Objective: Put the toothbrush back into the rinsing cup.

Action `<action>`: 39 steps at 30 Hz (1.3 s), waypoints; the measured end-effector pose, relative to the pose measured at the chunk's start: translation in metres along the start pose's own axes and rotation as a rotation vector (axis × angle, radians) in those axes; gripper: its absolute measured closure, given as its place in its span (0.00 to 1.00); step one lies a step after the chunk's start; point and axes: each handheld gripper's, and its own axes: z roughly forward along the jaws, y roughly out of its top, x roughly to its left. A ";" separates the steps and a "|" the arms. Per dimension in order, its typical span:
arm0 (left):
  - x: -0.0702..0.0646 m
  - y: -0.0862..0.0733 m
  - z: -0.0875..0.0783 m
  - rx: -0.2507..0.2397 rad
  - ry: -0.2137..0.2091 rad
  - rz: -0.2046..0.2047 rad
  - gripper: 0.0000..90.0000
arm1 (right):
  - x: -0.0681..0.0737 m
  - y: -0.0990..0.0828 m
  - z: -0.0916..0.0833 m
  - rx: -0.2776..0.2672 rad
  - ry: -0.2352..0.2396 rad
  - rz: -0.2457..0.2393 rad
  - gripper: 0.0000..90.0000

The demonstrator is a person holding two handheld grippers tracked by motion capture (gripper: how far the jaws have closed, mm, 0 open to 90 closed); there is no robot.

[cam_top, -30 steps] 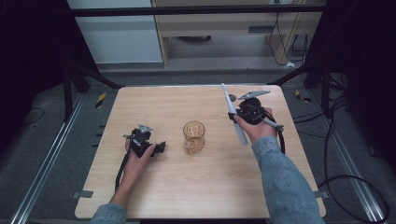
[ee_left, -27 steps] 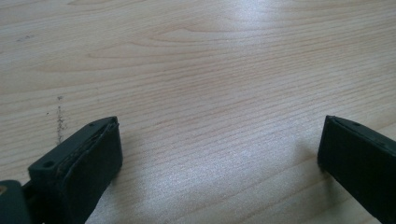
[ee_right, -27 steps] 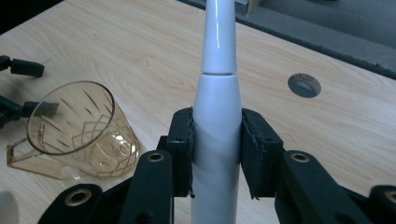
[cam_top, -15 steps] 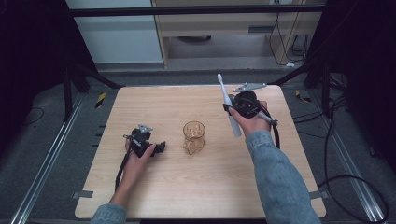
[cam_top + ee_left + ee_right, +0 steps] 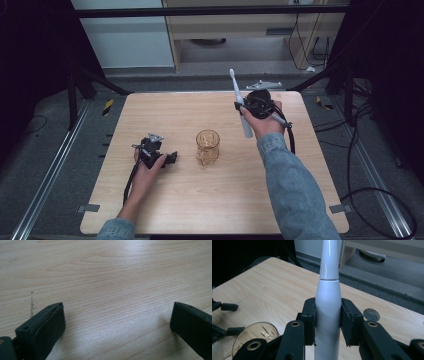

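The right gripper point(image 5: 244, 106) clamps the electric toothbrush point(image 5: 240, 104) upright (head toward twelve o'clock), likely bound for the glass cup point(image 5: 207, 146); the left gripper point(image 5: 167, 158) rests on the table point(image 5: 210, 200), jaws apart.

Lab: bare wooden table point(image 5: 150, 210) between floor rails point(image 5: 45, 180), loose cables point(image 5: 375, 192).

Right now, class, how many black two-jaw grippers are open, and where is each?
1: the left black two-jaw gripper, resting on the wooden table, jaws apart. The right gripper clamps the white electric toothbrush.
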 end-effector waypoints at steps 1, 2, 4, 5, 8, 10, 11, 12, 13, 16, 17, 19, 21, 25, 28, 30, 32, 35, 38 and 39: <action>0.000 0.000 0.000 0.000 0.000 0.000 0.00 | 0.000 0.001 0.000 -0.003 0.000 0.002 0.74; 0.000 0.000 0.000 0.001 0.000 0.001 0.00 | 0.000 0.002 0.000 -0.007 -0.001 0.004 0.74; 0.000 0.000 0.000 0.001 0.000 0.001 0.00 | 0.001 0.004 0.000 -0.012 -0.002 0.004 0.74; 0.000 0.000 0.000 0.001 0.000 0.001 0.00 | 0.001 0.005 0.001 -0.016 -0.001 0.003 0.74; 0.000 0.000 0.000 0.000 0.000 0.000 0.00 | 0.002 0.007 0.001 -0.024 0.001 0.002 0.74; 0.000 0.000 0.000 -0.002 0.000 -0.002 0.00 | 0.003 0.008 0.001 -0.027 -0.001 0.004 0.74; 0.000 0.000 0.000 -0.002 0.000 -0.002 0.00 | 0.003 0.009 0.001 -0.033 0.000 0.003 0.74; 0.000 0.000 0.000 -0.002 0.000 -0.002 0.00 | 0.003 0.009 0.001 -0.036 0.001 0.005 0.74; 0.000 0.000 0.000 -0.002 0.000 -0.002 0.00 | 0.004 0.010 0.000 -0.039 0.004 0.008 0.74; 0.000 0.000 0.000 -0.002 0.000 -0.002 0.00 | 0.005 0.012 0.000 -0.050 0.009 0.011 0.74; 0.000 0.000 0.000 -0.002 0.000 -0.002 0.00 | 0.006 0.013 0.000 -0.051 0.010 0.015 0.74; 0.000 0.000 0.000 -0.002 0.000 -0.002 0.00 | 0.008 0.014 0.000 -0.059 0.011 0.013 0.74; 0.000 0.000 0.000 -0.001 0.000 -0.002 0.00 | 0.009 0.014 0.001 -0.062 0.013 0.011 0.74; 0.000 0.000 0.000 -0.002 0.000 -0.002 0.00 | 0.014 0.016 0.002 -0.067 0.022 0.007 0.74; 0.000 0.000 0.000 -0.002 -0.001 -0.001 0.00 | 0.017 0.016 0.005 -0.068 0.031 0.005 0.74; 0.000 0.000 0.000 -0.002 -0.001 -0.001 0.00 | 0.020 0.016 0.006 -0.071 0.038 0.004 0.74; 0.000 0.000 0.000 -0.002 -0.001 0.000 0.00 | 0.022 0.018 0.007 -0.081 0.041 0.005 0.74; 0.000 0.000 0.000 -0.002 -0.001 0.000 0.00 | 0.025 0.020 0.008 -0.092 0.050 0.005 0.74; 0.000 0.000 0.000 -0.001 -0.001 0.000 0.00 | 0.028 0.024 0.008 -0.105 0.054 0.006 0.74; 0.000 0.000 0.000 -0.001 -0.001 0.000 0.00 | 0.030 0.026 0.009 -0.108 0.057 0.003 0.74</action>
